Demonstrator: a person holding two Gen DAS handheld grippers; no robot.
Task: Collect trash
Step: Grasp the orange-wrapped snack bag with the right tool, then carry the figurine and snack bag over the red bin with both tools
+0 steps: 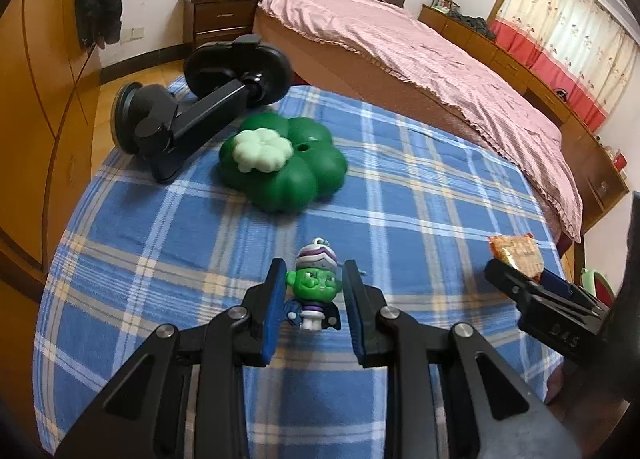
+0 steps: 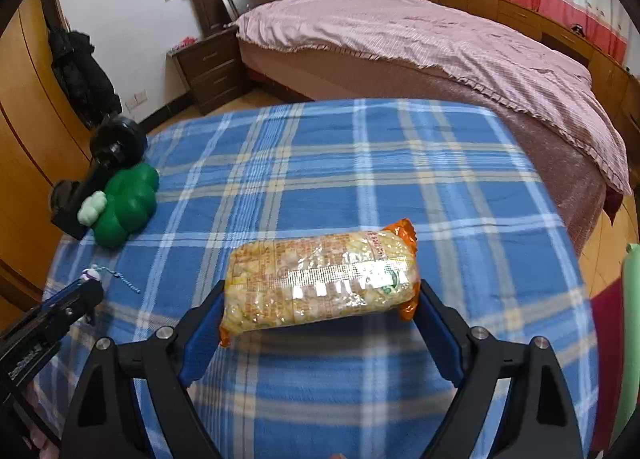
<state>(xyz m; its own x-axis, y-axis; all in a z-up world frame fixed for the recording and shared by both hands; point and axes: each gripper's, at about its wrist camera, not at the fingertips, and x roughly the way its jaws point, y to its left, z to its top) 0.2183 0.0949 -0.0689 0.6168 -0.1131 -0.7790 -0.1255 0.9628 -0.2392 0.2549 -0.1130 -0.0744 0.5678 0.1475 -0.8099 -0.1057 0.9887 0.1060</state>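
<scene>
An orange and clear snack packet (image 2: 320, 279) is held lengthwise between the fingers of my right gripper (image 2: 318, 299), lifted above the blue plaid table; the packet (image 1: 516, 253) and right gripper (image 1: 520, 279) also show at the right of the left wrist view. My left gripper (image 1: 314, 291) stands around a small green-faced figurine (image 1: 314, 287) with a purple striped hat; its jaws sit close on both sides of it, and the figure stands on the cloth. In the right wrist view the left gripper (image 2: 86, 289) is at the left edge, with the figurine's top (image 2: 91, 274) just showing.
A green clover-shaped toy (image 1: 284, 163) and a black suction phone holder (image 1: 200, 107) lie at the table's far left. The blue plaid cloth (image 2: 340, 163) covers the round table. A pink-covered bed (image 1: 440, 71) stands behind, wooden wardrobes at left.
</scene>
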